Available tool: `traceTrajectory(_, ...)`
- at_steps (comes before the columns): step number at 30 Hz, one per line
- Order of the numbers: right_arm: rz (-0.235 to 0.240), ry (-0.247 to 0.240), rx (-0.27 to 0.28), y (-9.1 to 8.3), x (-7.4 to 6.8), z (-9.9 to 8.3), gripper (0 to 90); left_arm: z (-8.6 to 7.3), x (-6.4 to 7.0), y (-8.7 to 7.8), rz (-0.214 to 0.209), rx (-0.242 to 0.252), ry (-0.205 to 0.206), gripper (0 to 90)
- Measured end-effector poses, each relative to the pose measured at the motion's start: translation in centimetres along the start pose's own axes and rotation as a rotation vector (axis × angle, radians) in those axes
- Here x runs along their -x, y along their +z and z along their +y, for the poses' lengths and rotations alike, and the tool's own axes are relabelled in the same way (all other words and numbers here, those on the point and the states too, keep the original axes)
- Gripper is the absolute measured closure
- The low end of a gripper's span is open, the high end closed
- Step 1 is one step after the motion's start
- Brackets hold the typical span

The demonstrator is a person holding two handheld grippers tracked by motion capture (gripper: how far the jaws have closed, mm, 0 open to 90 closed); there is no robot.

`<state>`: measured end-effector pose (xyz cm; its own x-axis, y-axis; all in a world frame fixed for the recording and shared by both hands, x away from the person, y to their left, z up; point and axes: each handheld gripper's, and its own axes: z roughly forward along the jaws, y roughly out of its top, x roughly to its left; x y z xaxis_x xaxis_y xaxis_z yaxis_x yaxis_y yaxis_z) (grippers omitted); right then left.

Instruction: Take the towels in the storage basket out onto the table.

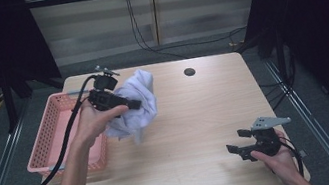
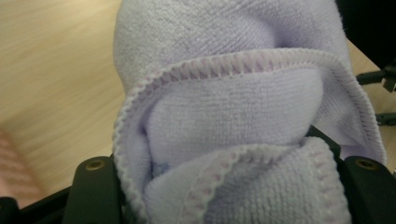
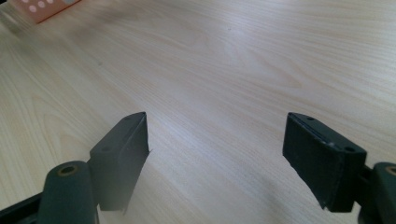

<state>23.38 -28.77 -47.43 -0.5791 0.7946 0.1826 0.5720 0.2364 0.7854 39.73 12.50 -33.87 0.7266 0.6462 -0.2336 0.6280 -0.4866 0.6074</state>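
Observation:
A pale lavender towel point(image 1: 135, 105) hangs bunched above the table's left half, held up by my left gripper point(image 1: 134, 104), which is shut on its folds. In the left gripper view the towel point(image 2: 233, 116) bulges between the two black jaws, its stitched hem curling across the middle. My right gripper point(image 1: 238, 141) rests low near the table's front right, in a person's hand, jaws spread wide. In the right gripper view the right gripper point(image 3: 217, 149) has nothing but bare wood between its fingers point(image 3: 123, 149).
A pink perforated basket point(image 1: 53, 134) sits at the table's left edge, just left of the hanging towel; its corner point(image 3: 44, 7) shows in the right gripper view. A dark round hole point(image 1: 189, 72) lies near the far edge. Cables trail off the table's front left.

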Motion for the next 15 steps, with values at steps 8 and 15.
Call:
traceTrajectory(8, 0.001, -0.004, -0.003, 0.0, 0.0, 0.0, 22.1, -2.0, 2.7, 6.6, -0.025, -0.097, 0.067, 32.8)
traceTrajectory(15, 0.001, -0.011, -0.004, 0.0, -0.1, 0.0, 22.1, -4.9, 5.0, 12.4, -0.032, -0.181, 0.141, 29.6)
